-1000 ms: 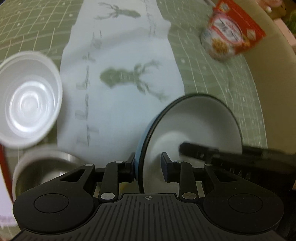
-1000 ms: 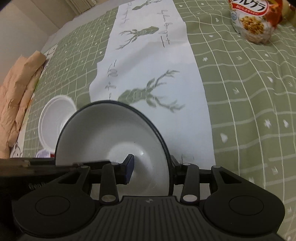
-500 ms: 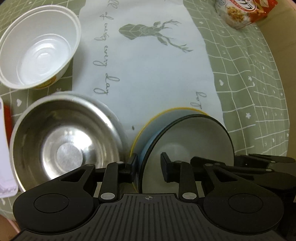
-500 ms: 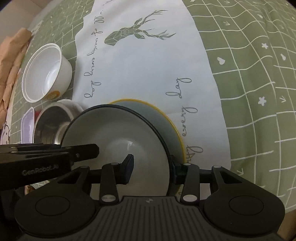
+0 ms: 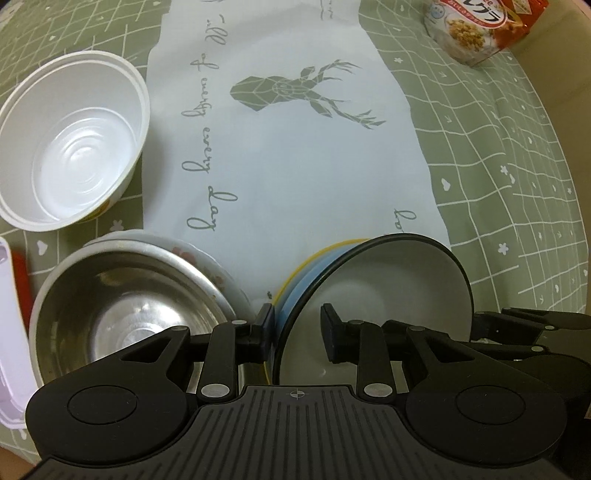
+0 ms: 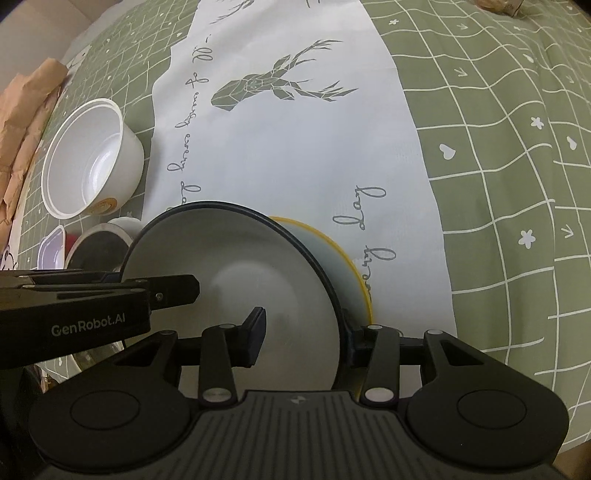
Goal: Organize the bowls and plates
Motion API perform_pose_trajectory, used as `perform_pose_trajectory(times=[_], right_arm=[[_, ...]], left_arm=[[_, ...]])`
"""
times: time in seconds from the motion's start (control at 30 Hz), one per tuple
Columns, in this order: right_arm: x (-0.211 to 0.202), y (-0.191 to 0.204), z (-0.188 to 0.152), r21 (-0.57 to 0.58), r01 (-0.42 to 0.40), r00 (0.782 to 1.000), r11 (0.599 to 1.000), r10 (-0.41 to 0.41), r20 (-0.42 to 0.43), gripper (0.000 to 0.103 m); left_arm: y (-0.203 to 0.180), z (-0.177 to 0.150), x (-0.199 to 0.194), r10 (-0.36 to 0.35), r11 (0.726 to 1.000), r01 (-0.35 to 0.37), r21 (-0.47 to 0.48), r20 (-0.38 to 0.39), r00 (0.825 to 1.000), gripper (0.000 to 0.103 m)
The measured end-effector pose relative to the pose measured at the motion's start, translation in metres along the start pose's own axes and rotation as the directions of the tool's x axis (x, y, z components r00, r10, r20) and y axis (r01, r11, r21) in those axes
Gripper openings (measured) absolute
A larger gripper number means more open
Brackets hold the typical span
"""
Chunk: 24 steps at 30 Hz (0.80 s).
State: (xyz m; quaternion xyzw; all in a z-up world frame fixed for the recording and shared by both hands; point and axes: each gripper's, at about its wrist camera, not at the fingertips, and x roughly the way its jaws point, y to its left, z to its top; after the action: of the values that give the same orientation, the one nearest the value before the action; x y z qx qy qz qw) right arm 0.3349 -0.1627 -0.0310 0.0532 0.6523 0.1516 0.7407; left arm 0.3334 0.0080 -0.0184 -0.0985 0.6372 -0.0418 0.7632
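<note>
A dark-rimmed plate with a white inside [image 5: 384,295] [image 6: 240,273] is held tilted over a blue plate with a yellow rim [image 5: 314,266] [image 6: 343,266] that lies on the white deer runner. My left gripper [image 5: 297,328] straddles the dark-rimmed plate's left edge, one finger inside and one outside. My right gripper [image 6: 303,332] straddles its right edge the same way. Both look closed on the rim. A steel bowl [image 5: 129,314] sits in a floral bowl to the left. A white plastic bowl [image 5: 74,147] [image 6: 88,158] stands further back left.
A white runner [image 5: 280,155] with deer print crosses the green checked cloth [image 6: 498,147]. A cereal bag [image 5: 476,26] lies at the far right. A pale lilac lid [image 5: 11,332] and a small lilac container [image 6: 51,251] sit at the left. Brown paper [image 6: 26,110] lies far left.
Both grippers have carried the dark-rimmed plate down and nearer, over the yellow-rimmed blue plate. The steel bowl and the white bowl have come closer in view.
</note>
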Motion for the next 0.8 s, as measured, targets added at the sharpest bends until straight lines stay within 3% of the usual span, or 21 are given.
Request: perform_pose_trajectory(times=[0.23,0.33,0.43,0.53,0.67,0.8], right_arm=[[-0.002,0.0,-0.003,0.0,0.0,1.0,1.0,0.0,0.003,0.043],[-0.004,-0.003,-0.004,0.011,-0.008,1.0,1.0,0.008,0.003,0.043],[-0.011,-0.006,-0.007,0.014,-0.011,1.0,1.0,0.011,0.018,0.043],[-0.021,-0.007,-0.01,0.0,-0.007,0.999,1.0,0.007,0.045,0.043],[-0.034,-0.004,-0.011,-0.051,0.054,0.992,0.997,-0.047,0.119,0.043],[-0.04,-0.012,-0.008,-0.03,0.064,0.985,0.997,-0.058,0.163,0.043]], left_arm=[[0.0,-0.001,-0.001,0.001,1.0,-0.001,0.004,-0.002,1.0,0.03],[0.003,0.0,-0.003,-0.008,1.0,0.008,0.01,-0.001,1.0,0.023],[0.007,0.001,-0.014,-0.027,0.999,0.025,0.034,0.05,0.998,0.021],[0.003,0.004,-0.021,-0.001,0.994,-0.009,0.107,0.09,0.996,0.021],[0.0,0.009,-0.015,0.024,0.988,-0.036,0.151,0.075,0.997,0.021],[0.001,0.013,-0.013,-0.015,0.989,0.007,0.147,0.05,0.999,0.019]])
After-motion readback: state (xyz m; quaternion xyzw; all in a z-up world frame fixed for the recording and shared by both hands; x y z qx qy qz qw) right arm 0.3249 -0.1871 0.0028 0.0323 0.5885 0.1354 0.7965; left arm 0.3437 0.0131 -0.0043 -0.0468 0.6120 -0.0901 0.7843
